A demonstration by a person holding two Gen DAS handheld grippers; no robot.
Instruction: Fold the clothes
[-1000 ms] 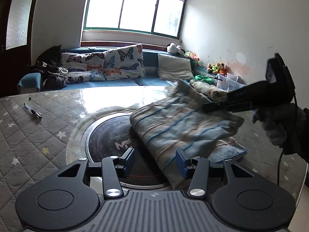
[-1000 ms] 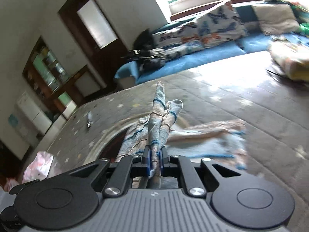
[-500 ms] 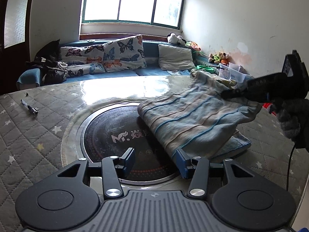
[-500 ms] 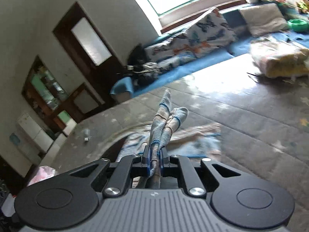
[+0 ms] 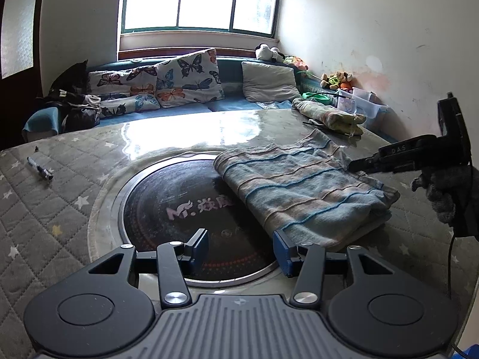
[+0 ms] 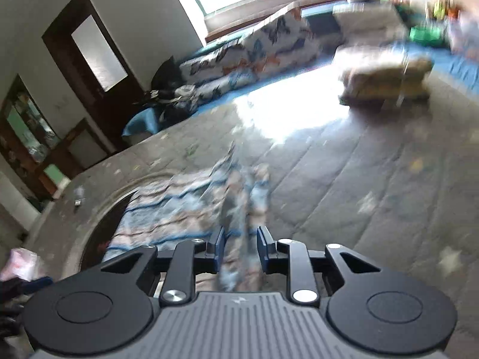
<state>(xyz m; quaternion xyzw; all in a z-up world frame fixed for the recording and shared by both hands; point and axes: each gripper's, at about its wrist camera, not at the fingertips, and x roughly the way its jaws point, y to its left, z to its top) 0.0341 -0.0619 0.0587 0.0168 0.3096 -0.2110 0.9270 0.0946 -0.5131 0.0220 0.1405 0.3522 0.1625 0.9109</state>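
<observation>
A blue and beige striped garment (image 5: 299, 188) lies folded flat on the quilted table, half over the dark round inset. My left gripper (image 5: 241, 248) stands open just before the garment's near edge, its right finger (image 5: 281, 251) close to the cloth and nothing between the two. The right gripper (image 5: 354, 166), held by a gloved hand (image 5: 443, 191), points at the garment's right edge. In the blurred right wrist view the right gripper (image 6: 241, 245) is open, and a ridge of the garment (image 6: 179, 209) lies loose in the gap between its fingers.
A pen (image 5: 40, 169) lies at the table's left. Another folded cloth bundle (image 5: 329, 113) sits at the far right of the table. The dark glass disc (image 5: 167, 203) fills the table's middle. Behind is a sofa with butterfly cushions (image 5: 188, 80); plastic boxes (image 5: 365, 101) stand by the wall.
The right gripper brought the held garment edge down to the table and opened, letting it go. The garment now lies flat. The left gripper stayed open and drew back a little.
</observation>
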